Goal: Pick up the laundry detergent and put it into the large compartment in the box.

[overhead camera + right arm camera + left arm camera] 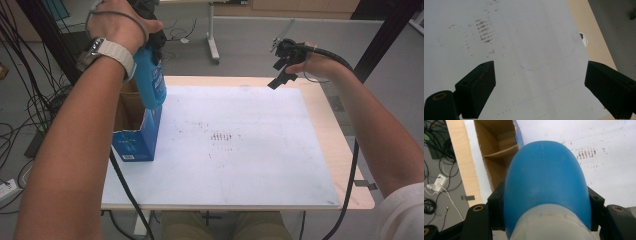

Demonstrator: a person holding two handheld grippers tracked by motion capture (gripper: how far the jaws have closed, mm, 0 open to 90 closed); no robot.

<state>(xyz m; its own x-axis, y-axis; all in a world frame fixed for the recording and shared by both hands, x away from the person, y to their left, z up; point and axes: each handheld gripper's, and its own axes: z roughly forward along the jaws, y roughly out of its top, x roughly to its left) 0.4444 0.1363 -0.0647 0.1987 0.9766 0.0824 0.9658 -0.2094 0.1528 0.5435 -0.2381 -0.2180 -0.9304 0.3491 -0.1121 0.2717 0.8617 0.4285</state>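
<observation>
- Right now my big white-topped table (250, 165) carries just one item: an open-topped brown cardboard box with blue printed sides (136, 137), standing at its left edge. Faint brown smudges mark the middle of the white sheet.
- Inside that box, in the left gripper view, I can see bare cardboard walls and a divider (499, 152); the compartments I can see look empty.
- My blue plastic bottle with a pale cap end (151, 80) is off the table altogether. It hangs upright in the air just above the box's far right corner, its lower end near the rim. Whether it touches the rim I cannot tell.
- My left gripper (546, 212) is clamped on that bottle: in its own view the two black jaws press the blue body from either side near the pale cap.
- My right gripper (282, 67) hangs above the far right part of the table, well apart from the bottle and box. Its jaws stand wide apart with nothing between them, and bare white sheet lies below.
- Judging by this, the grasp is done and the bottle is at the box opening. What is left, as I read it, is either carrying it clear to set it on the sheet, or lowering it into a compartment and letting go.
</observation>
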